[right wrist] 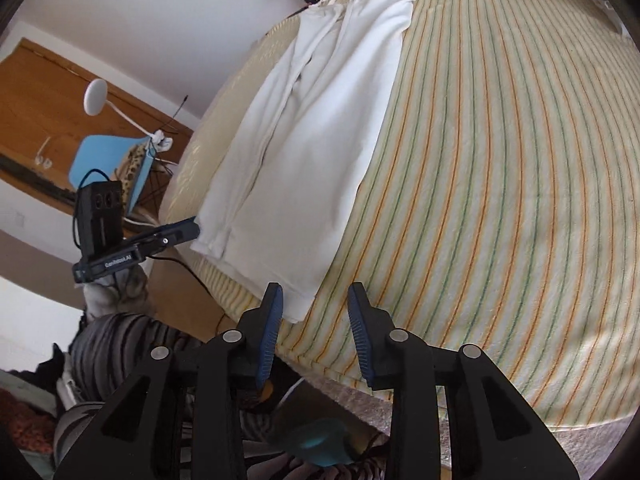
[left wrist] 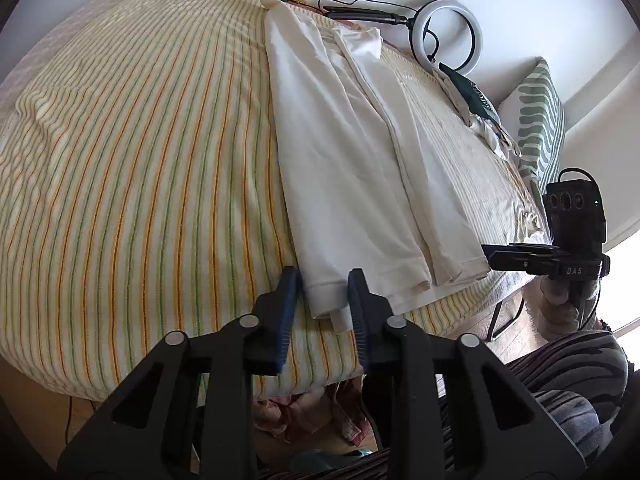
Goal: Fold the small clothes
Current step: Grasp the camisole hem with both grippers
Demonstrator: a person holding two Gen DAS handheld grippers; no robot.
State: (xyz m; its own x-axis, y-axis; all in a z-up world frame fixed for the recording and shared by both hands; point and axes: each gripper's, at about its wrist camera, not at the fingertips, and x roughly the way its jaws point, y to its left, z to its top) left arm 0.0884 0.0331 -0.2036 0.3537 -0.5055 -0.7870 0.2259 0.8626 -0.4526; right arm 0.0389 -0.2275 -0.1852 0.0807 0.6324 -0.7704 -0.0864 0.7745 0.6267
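A white garment (left wrist: 352, 168) lies flat and lengthwise on the striped bed cover (left wrist: 140, 168); it also shows in the right wrist view (right wrist: 308, 140). My left gripper (left wrist: 322, 280) is open, its blue pads either side of the garment's near left hem corner. My right gripper (right wrist: 316, 296) is open, just over the garment's near right hem corner. The right gripper also shows in the left wrist view (left wrist: 500, 256) at the hem's right edge, and the left gripper shows in the right wrist view (right wrist: 188, 230) at the hem's left edge.
A ring light (left wrist: 452, 36), a dark garment (left wrist: 472, 96) and a green patterned pillow (left wrist: 540, 120) sit at the bed's far right. A blue chair (right wrist: 108, 160) and a white lamp (right wrist: 96, 96) stand left of the bed. The bed's front edge (right wrist: 320, 364) is just below my grippers.
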